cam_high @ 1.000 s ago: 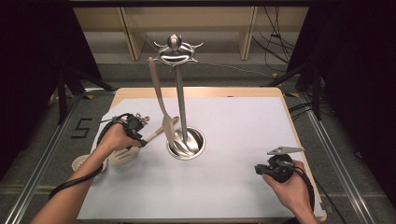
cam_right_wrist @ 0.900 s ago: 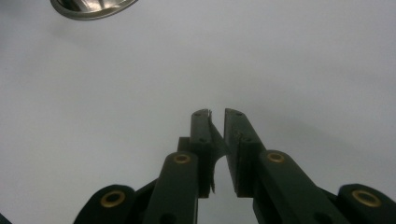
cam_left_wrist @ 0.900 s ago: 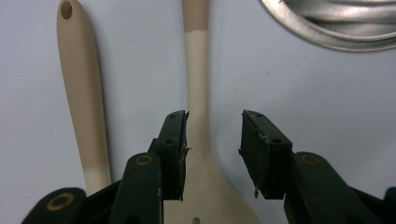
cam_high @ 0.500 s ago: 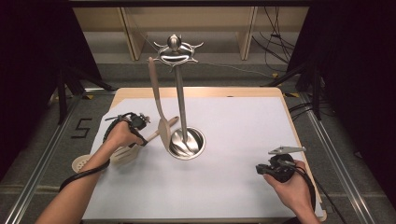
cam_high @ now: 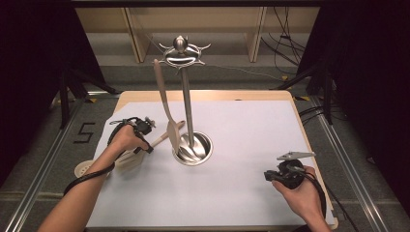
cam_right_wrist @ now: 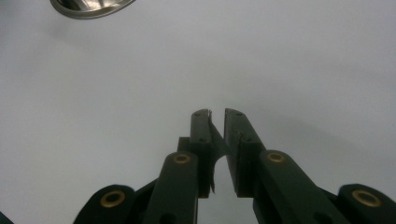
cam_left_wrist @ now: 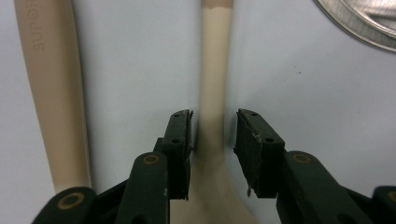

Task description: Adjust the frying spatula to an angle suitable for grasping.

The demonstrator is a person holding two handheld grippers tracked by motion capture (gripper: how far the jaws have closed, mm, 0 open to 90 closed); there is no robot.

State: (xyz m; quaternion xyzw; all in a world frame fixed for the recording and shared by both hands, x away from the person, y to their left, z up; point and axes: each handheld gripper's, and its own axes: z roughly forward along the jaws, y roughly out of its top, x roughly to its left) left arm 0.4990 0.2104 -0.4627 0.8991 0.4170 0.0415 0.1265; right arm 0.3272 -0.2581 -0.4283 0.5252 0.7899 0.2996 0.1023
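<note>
Beige spatula handle (cam_left_wrist: 214,79) between left tongs (cam_left_wrist: 214,140), lower centre | jaws closing since earlier, not yet gripping | right tongs (cam_right_wrist: 216,140) nearly clenched, empty, unmoved

The left gripper (cam_high: 145,129) sits at the end of a forearm stretched diagonally in from the lower left, pointing toward the middle of the bench. Its fingers (cam_left_wrist: 180,144) have just been closing – a cream handle lies between them, the pads not yet pressing. The right gripper (cam_high: 278,175) rests in the right hand (cam_high: 300,193), low at the near right, fingers (cam_right_wrist: 204,140) almost together – nothing between them.
</note>
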